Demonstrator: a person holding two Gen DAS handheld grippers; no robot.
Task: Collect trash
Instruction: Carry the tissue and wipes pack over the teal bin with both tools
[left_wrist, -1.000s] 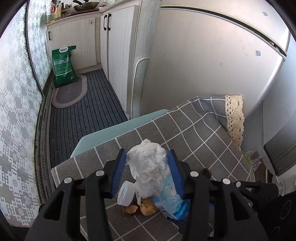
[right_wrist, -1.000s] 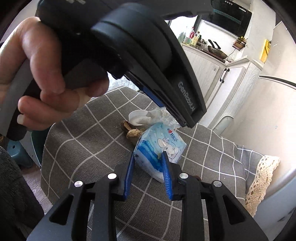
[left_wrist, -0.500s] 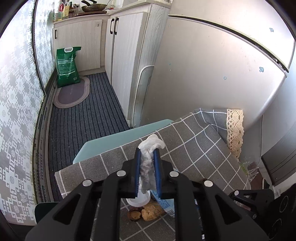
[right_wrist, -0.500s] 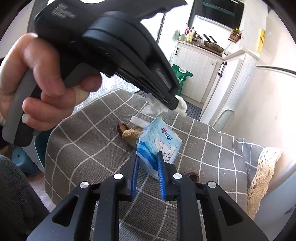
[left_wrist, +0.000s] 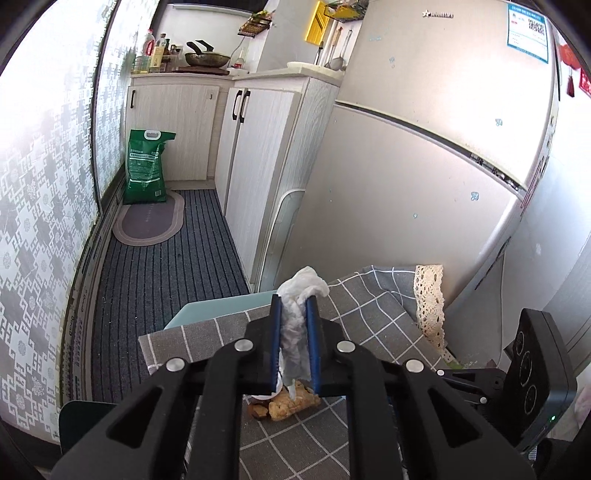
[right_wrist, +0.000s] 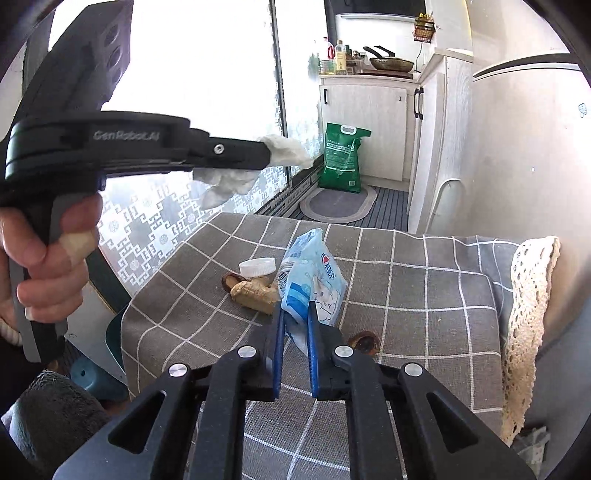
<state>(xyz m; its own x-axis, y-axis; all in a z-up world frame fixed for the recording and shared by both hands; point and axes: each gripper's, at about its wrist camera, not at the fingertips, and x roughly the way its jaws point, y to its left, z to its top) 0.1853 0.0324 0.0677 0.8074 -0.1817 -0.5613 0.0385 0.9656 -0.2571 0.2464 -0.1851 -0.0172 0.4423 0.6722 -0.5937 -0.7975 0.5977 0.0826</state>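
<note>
The lower part of the crumpled tissue (left_wrist: 295, 332) is covered by the blue pads. The bottle cap (left_wrist: 264, 396) is mostly hidden behind the left gripper (left_wrist: 293, 306). The wrapper's (right_wrist: 314, 280) near corner is concealed between the right gripper's (right_wrist: 295, 317) pads. The print on the green bag (right_wrist: 341, 160) cannot be read.

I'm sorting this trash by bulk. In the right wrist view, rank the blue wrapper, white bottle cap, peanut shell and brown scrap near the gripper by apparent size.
1. Blue wrapper
2. Peanut shell
3. White bottle cap and brown scrap: these look alike, and the scrap lies nearer the camera, so I won't rank them.
</note>
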